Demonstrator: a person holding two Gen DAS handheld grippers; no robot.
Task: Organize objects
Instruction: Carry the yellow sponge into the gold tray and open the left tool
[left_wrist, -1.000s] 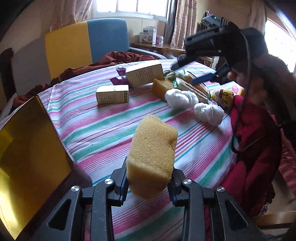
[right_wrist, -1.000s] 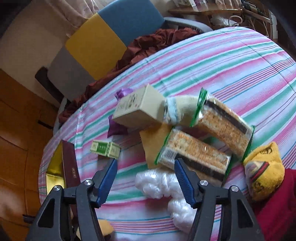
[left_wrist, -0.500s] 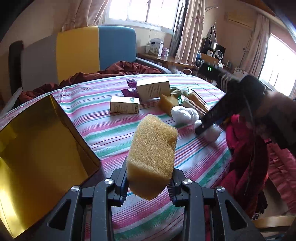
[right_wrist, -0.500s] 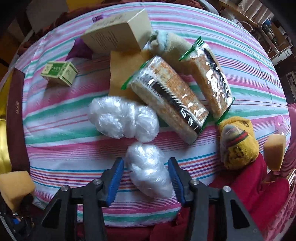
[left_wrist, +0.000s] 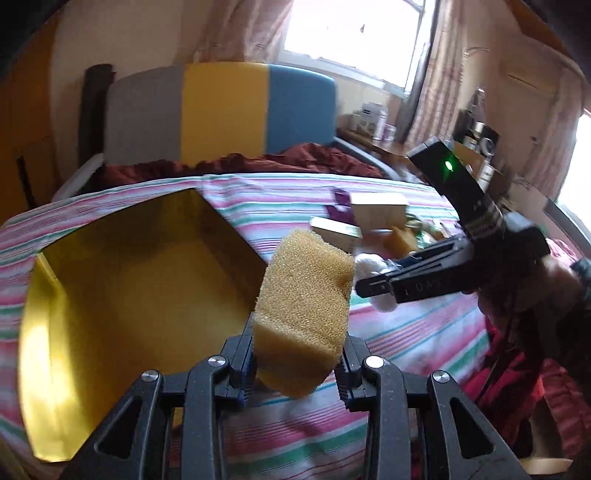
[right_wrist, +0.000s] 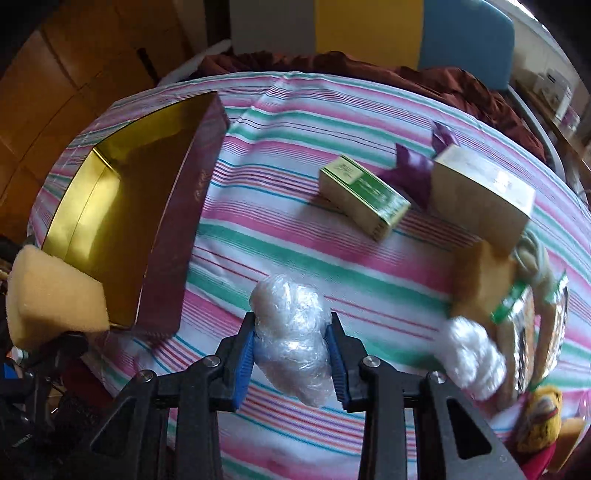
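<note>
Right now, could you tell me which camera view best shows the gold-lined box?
The left wrist view: the gold-lined box faces the camera, open and unobstructed inside. The right wrist view shows it obliquely, mostly its maroon outer wall, with the sponge overlapping its near corner.

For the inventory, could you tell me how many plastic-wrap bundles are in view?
2: one bundle gripped by the right gripper; another bundle on the cloth beside the cracker packs. More may be hidden.

Both wrist views look down, close, sharing the gold-lined box (left_wrist: 122, 295) (right_wrist: 122, 206).
</note>
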